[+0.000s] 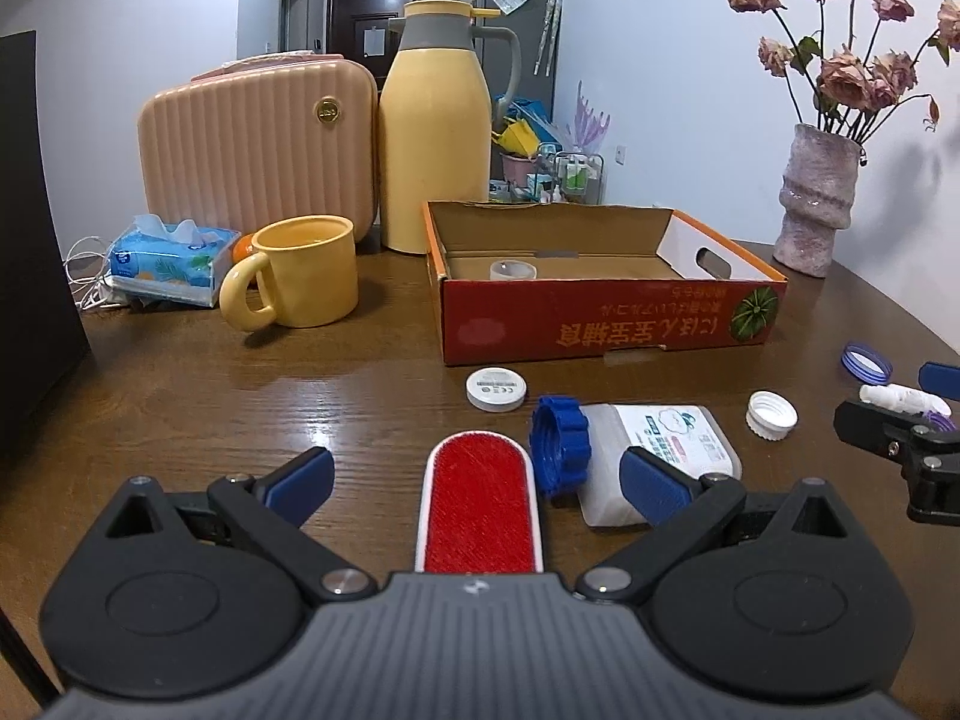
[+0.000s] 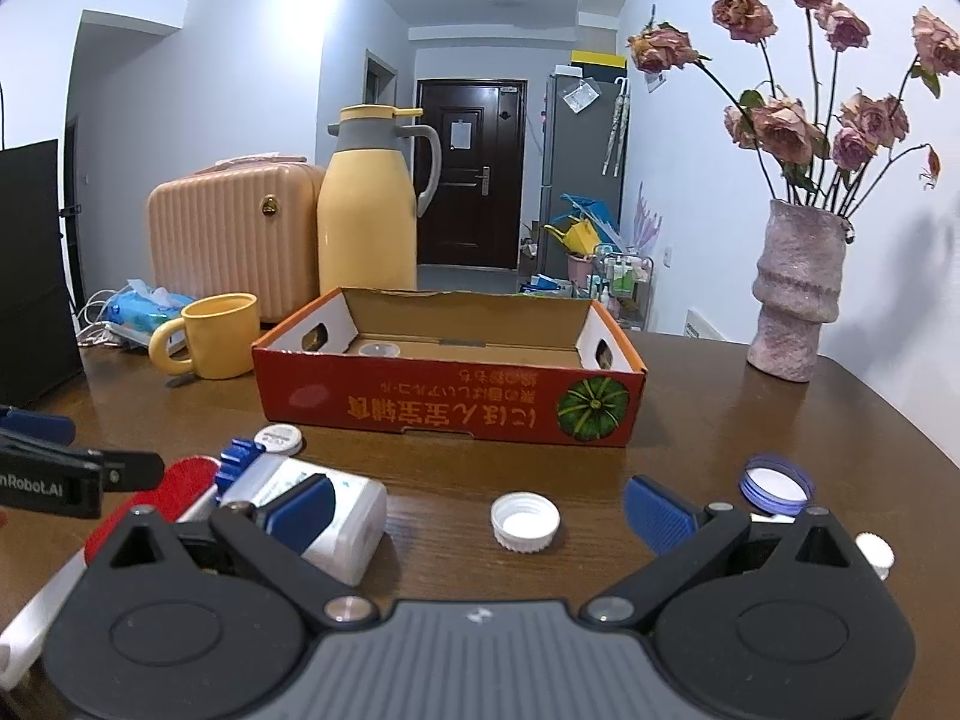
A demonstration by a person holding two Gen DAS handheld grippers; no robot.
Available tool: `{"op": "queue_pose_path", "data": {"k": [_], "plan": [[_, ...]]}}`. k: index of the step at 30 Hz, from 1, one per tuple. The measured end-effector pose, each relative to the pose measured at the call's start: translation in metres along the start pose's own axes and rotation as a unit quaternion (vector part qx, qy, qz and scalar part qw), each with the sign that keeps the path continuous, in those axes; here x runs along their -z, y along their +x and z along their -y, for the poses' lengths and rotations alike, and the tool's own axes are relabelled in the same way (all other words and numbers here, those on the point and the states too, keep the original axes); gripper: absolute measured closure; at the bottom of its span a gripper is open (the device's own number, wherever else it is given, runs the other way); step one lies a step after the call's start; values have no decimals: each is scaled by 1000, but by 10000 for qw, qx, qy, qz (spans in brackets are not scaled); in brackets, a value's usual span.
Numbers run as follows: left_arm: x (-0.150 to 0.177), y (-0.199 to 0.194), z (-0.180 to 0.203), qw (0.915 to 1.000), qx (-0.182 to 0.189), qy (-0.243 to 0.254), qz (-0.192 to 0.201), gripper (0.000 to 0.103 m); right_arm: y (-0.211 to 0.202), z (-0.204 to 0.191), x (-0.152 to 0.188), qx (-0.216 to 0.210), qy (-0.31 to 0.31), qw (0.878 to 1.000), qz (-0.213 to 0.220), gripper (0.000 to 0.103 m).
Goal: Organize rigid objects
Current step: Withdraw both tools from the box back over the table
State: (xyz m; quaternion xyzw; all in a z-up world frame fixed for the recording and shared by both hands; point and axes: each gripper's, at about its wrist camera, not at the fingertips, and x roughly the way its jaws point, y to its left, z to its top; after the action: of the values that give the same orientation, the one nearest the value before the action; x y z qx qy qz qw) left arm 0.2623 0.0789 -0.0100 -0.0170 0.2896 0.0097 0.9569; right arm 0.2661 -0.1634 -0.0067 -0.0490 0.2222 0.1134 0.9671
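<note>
My left gripper (image 1: 477, 483) is open, its blue pads either side of a red lint brush (image 1: 480, 510) lying on the wooden table. A white bottle with a blue cap (image 1: 630, 450) lies just right of the brush; it also shows in the right wrist view (image 2: 324, 504). My right gripper (image 2: 480, 510) is open and empty, with a white screw cap (image 2: 525, 521) lying between its pads. A purple lid (image 2: 777, 485), a round white lid (image 1: 497, 389) and a small white item (image 2: 875, 552) lie nearby. The red cardboard box (image 2: 456, 408) stands behind, holding a clear cup (image 2: 379, 350).
A yellow mug (image 1: 300, 273), yellow thermos jug (image 1: 441, 126), pink case (image 1: 252, 150) and tissue pack (image 1: 171, 264) stand at the back left. A vase of dried roses (image 2: 792, 300) stands at the back right. A dark panel (image 1: 30, 240) borders the left.
</note>
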Motion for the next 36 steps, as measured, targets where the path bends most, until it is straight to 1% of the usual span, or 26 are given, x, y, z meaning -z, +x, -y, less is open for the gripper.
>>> {"op": "queue_pose_path", "data": {"k": [9,14,25,36], "plan": [[8,-9,6,10000,82,12,-1,0,-12,15,14,172,104,9998,-66,0],[11,-15,8,10000,95,-18,-15,0,-23,21,20,337,107,9993,-131,0],[20,-48,22,9997,214,14,143,0,-65,36,29,570,119,9983,-70,0],[48,-89,38,9988,418,96,225,0,-121,55,56,988,257,9947,-80,0]]}}
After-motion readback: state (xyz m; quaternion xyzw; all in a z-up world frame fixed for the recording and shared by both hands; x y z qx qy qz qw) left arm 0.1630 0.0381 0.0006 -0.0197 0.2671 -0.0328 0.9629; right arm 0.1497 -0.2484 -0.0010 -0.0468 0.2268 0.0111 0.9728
